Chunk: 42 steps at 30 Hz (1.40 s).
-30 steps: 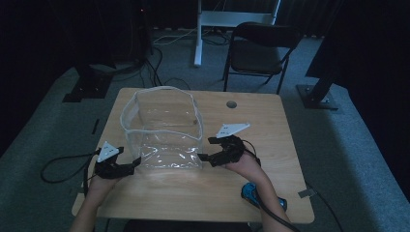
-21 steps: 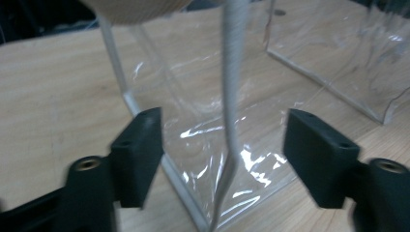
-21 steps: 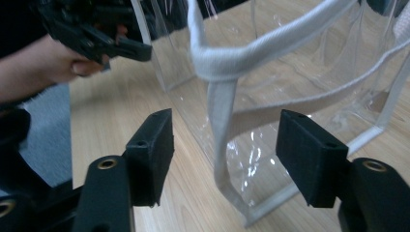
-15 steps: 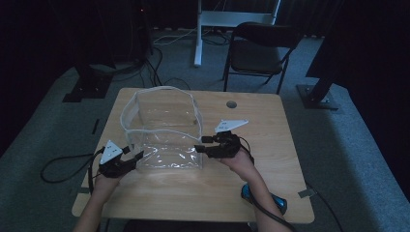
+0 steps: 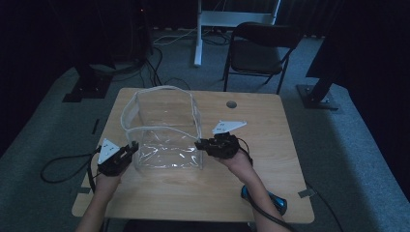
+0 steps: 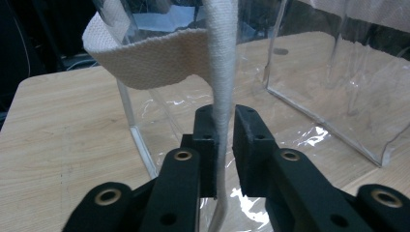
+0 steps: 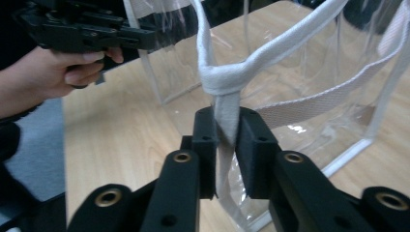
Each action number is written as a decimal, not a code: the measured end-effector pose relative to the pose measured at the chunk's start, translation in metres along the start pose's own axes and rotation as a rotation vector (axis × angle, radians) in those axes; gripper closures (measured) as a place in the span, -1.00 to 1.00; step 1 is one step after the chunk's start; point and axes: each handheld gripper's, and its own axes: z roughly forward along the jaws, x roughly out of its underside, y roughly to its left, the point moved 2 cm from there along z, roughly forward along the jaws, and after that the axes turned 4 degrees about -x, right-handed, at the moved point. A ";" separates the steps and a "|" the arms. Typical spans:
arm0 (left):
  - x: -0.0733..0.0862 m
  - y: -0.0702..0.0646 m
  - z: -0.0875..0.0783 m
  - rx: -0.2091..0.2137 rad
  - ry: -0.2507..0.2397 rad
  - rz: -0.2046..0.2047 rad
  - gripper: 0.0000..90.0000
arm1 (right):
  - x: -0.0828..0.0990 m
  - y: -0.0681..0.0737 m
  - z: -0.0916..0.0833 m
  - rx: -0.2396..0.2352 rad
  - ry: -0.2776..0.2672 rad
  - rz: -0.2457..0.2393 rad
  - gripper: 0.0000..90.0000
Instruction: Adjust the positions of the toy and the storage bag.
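Left gripper (image 5: 126, 151), high view: at the near left corner of the clear plastic bag (image 5: 164, 130), which stands open on the wooden table (image 5: 270, 145) toward its left half. Right gripper (image 5: 202, 145) meets the bag's near right corner. A blue tool (image 5: 266, 198) lies near the table's front edge by the right forearm.

Left gripper view: jaws have just been closing and now pinch the bag's white webbing strap (image 6: 223, 72), which runs upright between the pads; the clear wall stands just behind.

Right gripper view: jaws (image 7: 227, 145) likewise just closed, clamped on the white strap (image 7: 227, 96) just below a bunched fold. The other hand (image 7: 53, 72) holds its gripper beyond the bag.
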 end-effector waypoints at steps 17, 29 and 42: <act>-0.005 -0.012 0.005 0.060 -0.006 0.004 0.93 | 0.011 -0.002 -0.016 0.014 -0.008 0.011 0.82; -0.012 -0.033 0.022 0.120 -0.008 0.020 0.93 | 0.025 -0.012 -0.042 0.048 -0.021 0.035 0.81; -0.024 -0.065 0.047 0.205 0.001 0.053 0.93 | 0.044 -0.026 -0.080 0.108 -0.038 0.073 0.81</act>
